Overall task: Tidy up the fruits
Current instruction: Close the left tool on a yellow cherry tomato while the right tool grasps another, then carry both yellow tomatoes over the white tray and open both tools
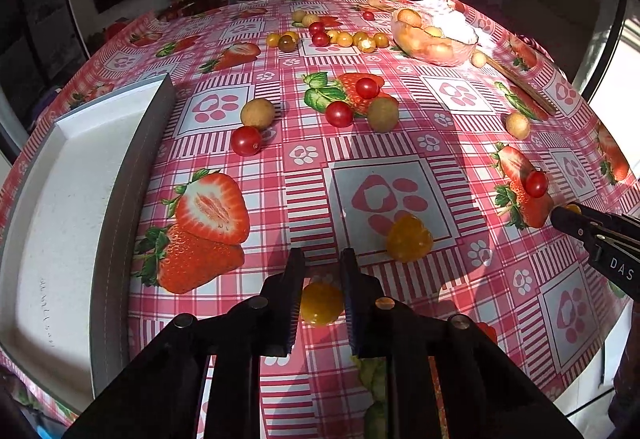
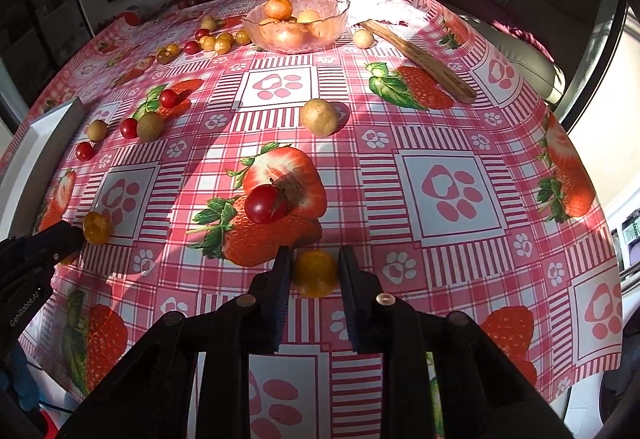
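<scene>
— Yellow cherry tomato (image 1: pixel 321 303) sits on the tablecloth (image 1: pixel 400 143) between the left gripper (image 1: pixel 322 271) fingers, jaws parted, not yet pinching.
— And the right gripper (image 2: pixel 314 267)?
— Same: parted around another yellow tomato (image 2: pixel 315 273). A third (image 1: pixel 409 239) lies just beyond; one red tomato (image 2: pixel 264 204) nearby. White tray (image 1: pixel 60 207) left, glass bowl (image 2: pixel 296 25) far.

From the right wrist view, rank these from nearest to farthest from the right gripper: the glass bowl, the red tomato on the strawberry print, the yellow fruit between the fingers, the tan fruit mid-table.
1. Yellow fruit, between the right gripper fingers.
2. Red tomato, just ahead, slightly left.
3. Tan fruit, mid-table, straight ahead.
4. Glass bowl, at the far edge.
</scene>
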Demonstrator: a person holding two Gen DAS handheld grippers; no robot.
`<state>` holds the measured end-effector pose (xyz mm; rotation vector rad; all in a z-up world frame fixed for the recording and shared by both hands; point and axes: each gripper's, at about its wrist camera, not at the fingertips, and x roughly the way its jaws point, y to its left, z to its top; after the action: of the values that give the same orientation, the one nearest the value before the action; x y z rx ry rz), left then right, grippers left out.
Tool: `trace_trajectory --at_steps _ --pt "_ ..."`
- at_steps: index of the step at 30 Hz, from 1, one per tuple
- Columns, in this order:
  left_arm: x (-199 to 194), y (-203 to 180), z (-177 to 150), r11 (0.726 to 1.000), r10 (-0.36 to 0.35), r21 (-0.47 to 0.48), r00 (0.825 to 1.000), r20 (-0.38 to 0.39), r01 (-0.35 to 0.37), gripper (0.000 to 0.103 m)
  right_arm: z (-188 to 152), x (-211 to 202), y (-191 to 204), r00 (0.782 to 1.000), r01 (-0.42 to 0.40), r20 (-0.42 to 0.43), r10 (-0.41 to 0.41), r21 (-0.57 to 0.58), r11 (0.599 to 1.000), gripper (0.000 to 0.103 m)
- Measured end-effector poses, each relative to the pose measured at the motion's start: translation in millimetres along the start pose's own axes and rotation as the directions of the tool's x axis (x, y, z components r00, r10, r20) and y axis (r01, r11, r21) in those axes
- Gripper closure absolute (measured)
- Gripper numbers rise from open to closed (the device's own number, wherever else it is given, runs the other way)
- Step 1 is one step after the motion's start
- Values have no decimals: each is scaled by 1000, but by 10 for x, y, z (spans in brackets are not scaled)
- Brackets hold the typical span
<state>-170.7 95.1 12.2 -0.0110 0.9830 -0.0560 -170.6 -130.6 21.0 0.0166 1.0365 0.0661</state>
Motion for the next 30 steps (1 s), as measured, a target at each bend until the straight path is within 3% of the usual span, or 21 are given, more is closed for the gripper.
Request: trace_trajectory --at_steps 7,21,30 --pt "-65 126 -13 997 -55 -53 998 5 56 85 5 -37 -69 990 -133 -23 136 89 987 79" --pt "-364 471 26 991 -83 -93 993 82 91 85 203 -243 412 975 -220 -6 221 37 975 79" --pt "-693 1092 25 986 -6 -166 988 156 32 85 408 -360 1101 954 -300 -11 300 -84 950 79"
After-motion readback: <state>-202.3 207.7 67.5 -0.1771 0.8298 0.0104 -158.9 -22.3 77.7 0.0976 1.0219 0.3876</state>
